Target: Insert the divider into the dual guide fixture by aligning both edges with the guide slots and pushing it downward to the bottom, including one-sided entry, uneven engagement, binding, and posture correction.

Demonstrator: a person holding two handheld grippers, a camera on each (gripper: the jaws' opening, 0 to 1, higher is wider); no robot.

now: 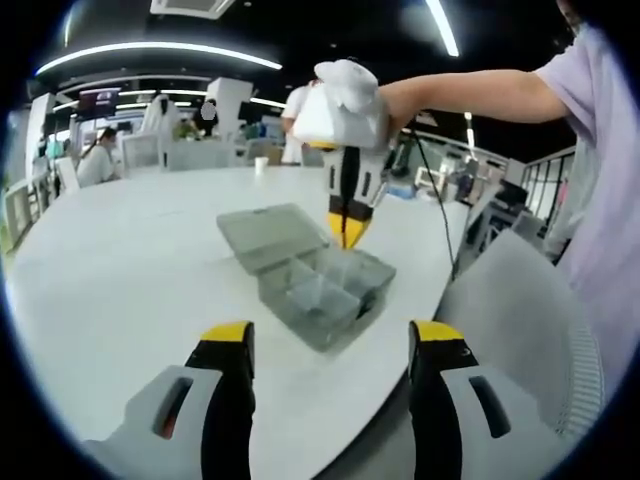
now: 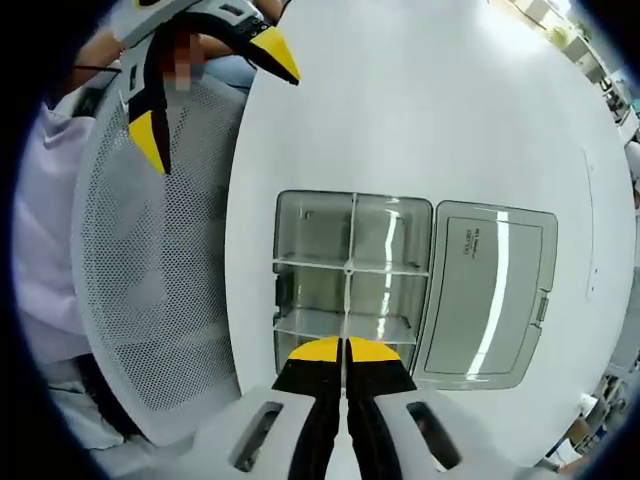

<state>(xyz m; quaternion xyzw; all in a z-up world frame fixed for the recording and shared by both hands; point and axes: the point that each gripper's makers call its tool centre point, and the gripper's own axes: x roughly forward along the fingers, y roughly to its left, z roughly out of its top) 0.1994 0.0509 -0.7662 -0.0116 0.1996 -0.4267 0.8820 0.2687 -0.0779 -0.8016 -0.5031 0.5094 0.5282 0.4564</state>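
A clear plastic organiser box (image 2: 310, 290) (image 1: 325, 290) lies on the white table with its lid (image 2: 490, 290) (image 1: 262, 232) swung open flat beside it. Cross walls split the box into compartments. A thin clear divider (image 2: 348, 285) runs lengthwise down the middle of the box and passes between my right gripper's (image 2: 345, 350) yellow tips, which are shut on its edge. In the left gripper view the right gripper (image 1: 346, 232) points straight down into the box. My left gripper (image 1: 332, 335) (image 2: 212, 95) is open, held back from the box over the table edge, with nothing between its fingers.
The round white table (image 1: 130, 270) (image 2: 420, 120) has free surface around the box. A grey mesh chair (image 2: 150, 290) (image 1: 520, 320) stands against the table's edge near me. A person's arm (image 1: 470, 95) holds the right gripper. Desks and people sit in the background (image 1: 100, 155).
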